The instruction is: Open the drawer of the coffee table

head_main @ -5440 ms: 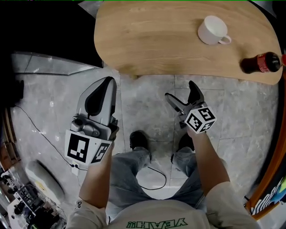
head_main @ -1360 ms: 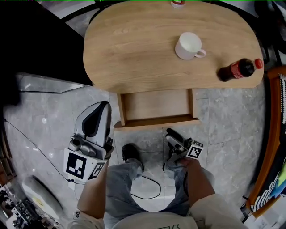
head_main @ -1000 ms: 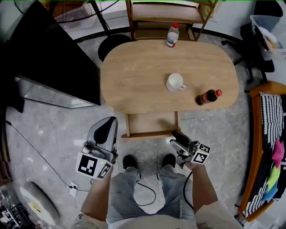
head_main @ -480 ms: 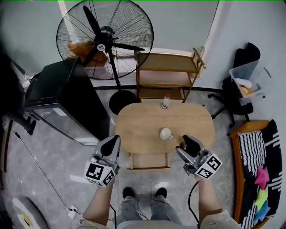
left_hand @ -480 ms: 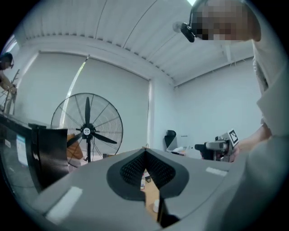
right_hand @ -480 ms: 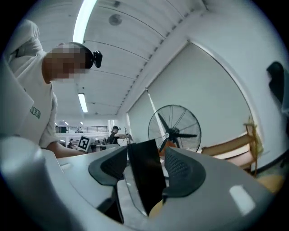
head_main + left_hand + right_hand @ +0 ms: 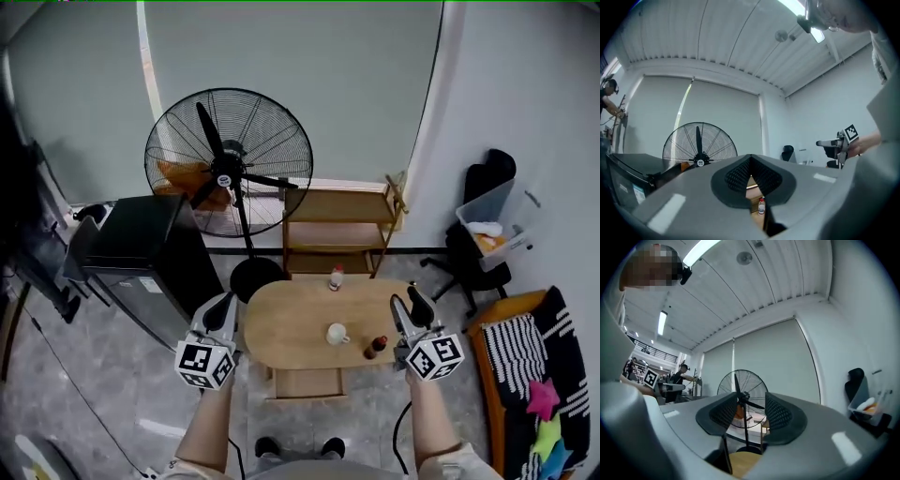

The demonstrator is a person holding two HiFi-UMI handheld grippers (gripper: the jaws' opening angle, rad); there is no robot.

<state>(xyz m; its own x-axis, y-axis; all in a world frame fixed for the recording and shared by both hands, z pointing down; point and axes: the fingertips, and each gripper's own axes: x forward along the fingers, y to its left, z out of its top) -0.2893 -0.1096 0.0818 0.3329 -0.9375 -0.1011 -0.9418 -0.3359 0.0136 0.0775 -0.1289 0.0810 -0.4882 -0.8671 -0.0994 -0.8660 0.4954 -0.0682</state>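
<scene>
The oval wooden coffee table (image 7: 295,323) stands far below me, its drawer (image 7: 302,382) pulled out toward my feet. Both grippers are held high and level, well clear of the table. My left gripper (image 7: 225,306) hangs over the table's left end, its jaws shut with nothing in them (image 7: 750,161). At the table's right end my right gripper (image 7: 411,300) has its jaws apart and closing, with nothing between them (image 7: 750,411); only the fan shows through the gap.
On the table stand a white cup (image 7: 336,334), a cola bottle (image 7: 376,347) and a white bottle (image 7: 335,277). Behind it are a floor fan (image 7: 228,159), a wooden shelf (image 7: 339,230) and a black cabinet (image 7: 141,262). A striped sofa (image 7: 530,375) is at right.
The view has risen from a crouch to standing. Both grippers have lifted away from the drawer to chest height, and the right one has rolled upright. The drawer stays pulled out.
</scene>
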